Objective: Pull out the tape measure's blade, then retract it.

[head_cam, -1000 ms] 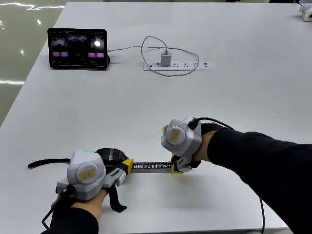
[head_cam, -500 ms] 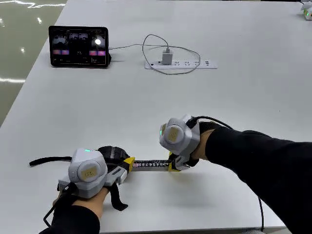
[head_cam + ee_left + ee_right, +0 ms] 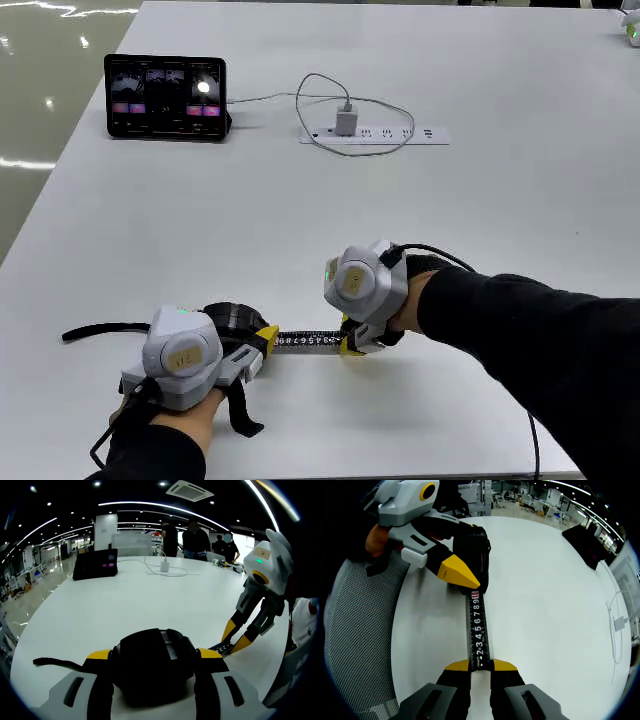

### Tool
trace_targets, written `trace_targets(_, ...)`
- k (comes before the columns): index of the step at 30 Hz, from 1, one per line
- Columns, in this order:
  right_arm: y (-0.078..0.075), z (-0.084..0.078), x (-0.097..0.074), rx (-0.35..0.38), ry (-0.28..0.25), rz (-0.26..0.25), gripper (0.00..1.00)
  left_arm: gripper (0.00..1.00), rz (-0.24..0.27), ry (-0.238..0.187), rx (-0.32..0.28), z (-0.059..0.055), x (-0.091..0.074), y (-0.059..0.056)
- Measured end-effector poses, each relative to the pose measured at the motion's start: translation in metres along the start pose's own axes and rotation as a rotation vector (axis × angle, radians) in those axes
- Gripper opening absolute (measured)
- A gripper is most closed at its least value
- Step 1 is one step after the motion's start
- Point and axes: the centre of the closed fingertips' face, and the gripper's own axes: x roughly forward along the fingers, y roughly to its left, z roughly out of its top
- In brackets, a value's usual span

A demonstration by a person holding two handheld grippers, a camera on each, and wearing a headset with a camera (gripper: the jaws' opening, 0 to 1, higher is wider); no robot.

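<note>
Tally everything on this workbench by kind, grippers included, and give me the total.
grippers: 2 (left gripper, right gripper)
tape measure: 1
tablet: 1
power strip: 1
charger with its cable: 1
cut-off item at the far corner, too little shown to name: 1
total: 7

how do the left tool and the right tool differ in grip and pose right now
The left tool clamps the chunky black tape measure case across its sides; the right tool pinches just the tip of the thin numbered blade. The left tool lies low along the white table; the right tool angles down onto it. Both are shut, with yellow-tipped jaws.
</note>
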Motion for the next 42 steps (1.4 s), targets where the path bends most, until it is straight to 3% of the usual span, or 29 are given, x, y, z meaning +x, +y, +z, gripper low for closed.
trace_targets(15, 0.001, 0.009, 0.004, -0.006, -0.036, 0.007, 0.10, 0.60, -0.001, 0.000, 0.001, 0.000, 0.000, 0.000)
trace_targets(42, 0.002, 0.020, 0.008, 0.042, -0.053, 0.008, 0.10, 0.60, -0.005, 0.000, -0.008, 0.000, -0.001, 0.000)
